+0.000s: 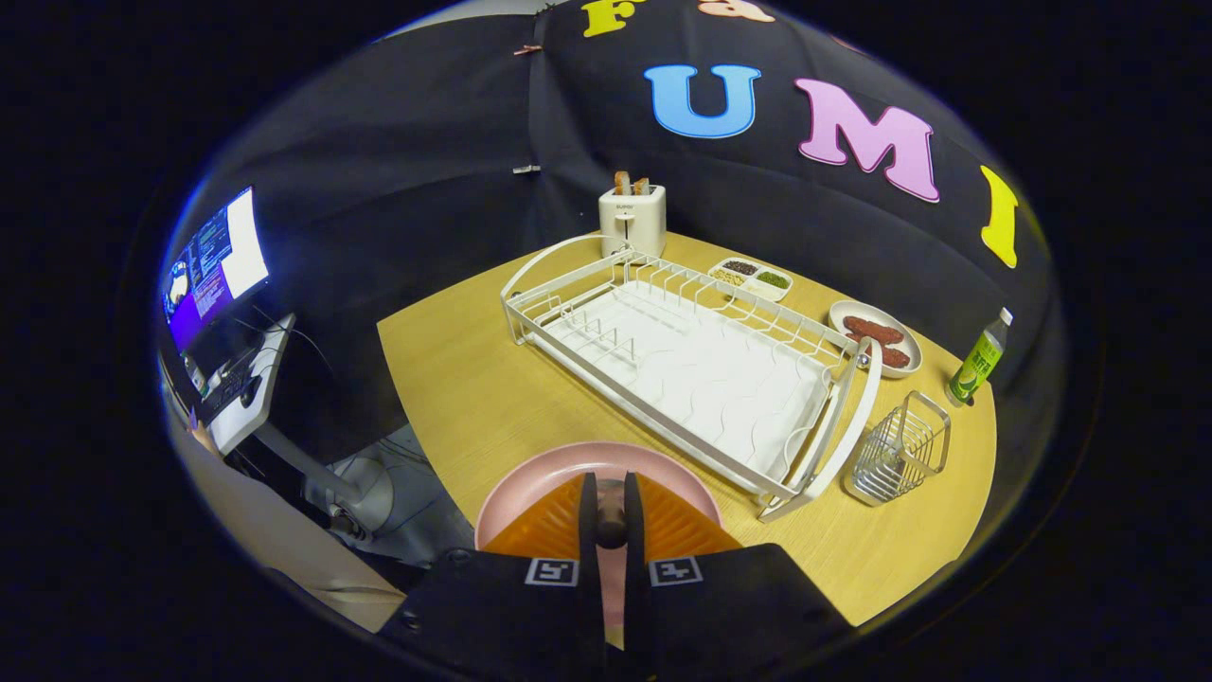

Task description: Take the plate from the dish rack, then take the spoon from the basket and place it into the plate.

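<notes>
A pink plate (540, 474) lies on the wooden table (454, 379) at its near edge, right under my fingers. My gripper (611, 485) hangs over the plate, its fingers nearly together and pressing on a dark, slim spoon (611, 524), of which only a rounded end shows in the narrow gap. The white wire dish rack (682, 369) stands beyond the fingers with nothing in its slots. To the right of the rack's near end stands the small wire basket (900, 450); I see nothing standing in it.
Behind the rack stands a white toaster (632, 218) with bread in it. A divided dish of seeds (751, 277), a plate with red food (876, 336) and a green bottle (980, 360) line the table's far right. A monitor (213, 265) glows off the table's left.
</notes>
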### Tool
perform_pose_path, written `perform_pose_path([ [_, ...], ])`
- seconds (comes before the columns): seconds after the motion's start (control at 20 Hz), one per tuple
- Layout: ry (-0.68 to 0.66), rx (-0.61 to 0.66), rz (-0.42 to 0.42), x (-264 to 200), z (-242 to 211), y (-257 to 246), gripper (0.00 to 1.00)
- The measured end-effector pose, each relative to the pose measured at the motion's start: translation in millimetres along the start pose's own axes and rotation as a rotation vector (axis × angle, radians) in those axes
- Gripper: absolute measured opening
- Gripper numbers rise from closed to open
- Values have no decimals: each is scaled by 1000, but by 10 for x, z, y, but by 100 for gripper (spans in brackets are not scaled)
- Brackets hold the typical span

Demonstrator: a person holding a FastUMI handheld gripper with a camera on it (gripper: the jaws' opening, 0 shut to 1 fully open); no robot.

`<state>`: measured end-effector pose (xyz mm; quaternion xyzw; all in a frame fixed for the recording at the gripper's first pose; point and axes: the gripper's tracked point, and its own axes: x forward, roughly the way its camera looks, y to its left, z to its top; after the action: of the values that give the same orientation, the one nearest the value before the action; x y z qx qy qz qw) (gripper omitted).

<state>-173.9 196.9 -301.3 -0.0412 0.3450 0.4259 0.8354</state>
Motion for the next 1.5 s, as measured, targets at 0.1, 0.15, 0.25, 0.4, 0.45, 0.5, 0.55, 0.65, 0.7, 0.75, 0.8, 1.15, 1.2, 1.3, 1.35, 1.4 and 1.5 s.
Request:
perform_pose_path([
  [0.1, 35, 48, 10, -7, -134, -45, 13],
  [0.15, 48, 77, 16, -12, -191, -68, 12],
  [0.25, 83, 127, 23, 19, -336, -113, 14],
  [0.4, 146, 137, 23, 91, -606, -159, 14],
  [0.45, 159, 129, 20, 133, -649, -168, 16],
  [0.5, 165, 120, 11, 127, -696, -190, 16],
  [0.55, 169, 112, 5, 148, -727, -202, 18],
  [0.65, 163, 120, 4, 147, -701, -203, 20],
  [0.7, 160, 129, 3, 154, -686, -210, 23],
  [0.75, 161, 135, 0, 156, -665, -222, 27],
  [0.8, 155, 144, -1, 149, -638, -235, 30],
  [1.15, 70, 215, 3, 25, -202, -179, 80],
  [1.2, 47, 218, -2, -13, -77, -182, 87],
  [1.3, -15, 211, -28, -102, 214, -248, 97],
  [1.35, -50, 197, -50, -158, 387, -307, 99],
  [1.4, -90, 179, -77, -230, 577, -382, 99],
  [1.5, -181, 137, -154, -441, 987, -598, 99],
])
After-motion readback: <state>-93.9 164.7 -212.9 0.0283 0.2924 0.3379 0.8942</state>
